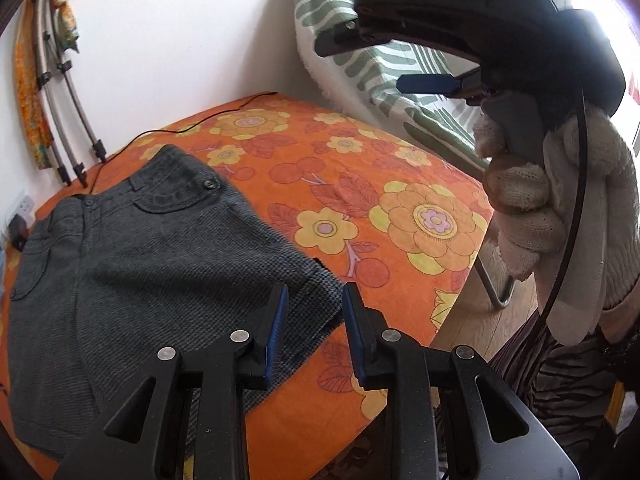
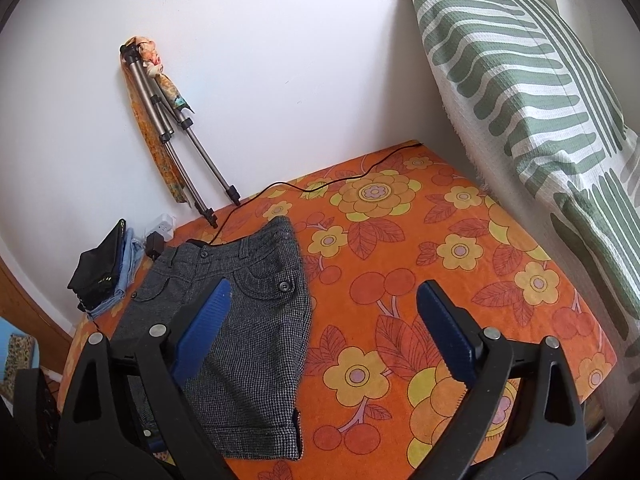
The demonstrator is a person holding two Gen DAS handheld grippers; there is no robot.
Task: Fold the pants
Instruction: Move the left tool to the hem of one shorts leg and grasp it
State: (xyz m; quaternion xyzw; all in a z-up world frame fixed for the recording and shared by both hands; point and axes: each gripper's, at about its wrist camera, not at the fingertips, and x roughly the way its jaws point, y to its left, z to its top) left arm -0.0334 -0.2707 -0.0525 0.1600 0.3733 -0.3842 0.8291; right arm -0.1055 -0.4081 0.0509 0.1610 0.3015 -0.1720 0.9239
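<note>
While the grey houndstooth wool shorts [image 2: 240,320] lie flat on the orange floral bedspread [image 2: 420,280], both tongs, left [image 1: 314,320] and right [image 2: 320,320], hover parted, holding nothing; best pinch matching hem corners.

Orange floral cover [image 2: 400,264], folded tripod [image 2: 180,136] against wall, green-striped towel [image 2: 520,92], stacked clothes [image 2: 108,272], black cable [image 2: 320,188].

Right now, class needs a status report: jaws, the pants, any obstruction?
Left gripper open, over pants' hem. Right gripper open, holding nothing. Grey pants flat on bedspread, unfolded. Black cable behind waistband.
</note>
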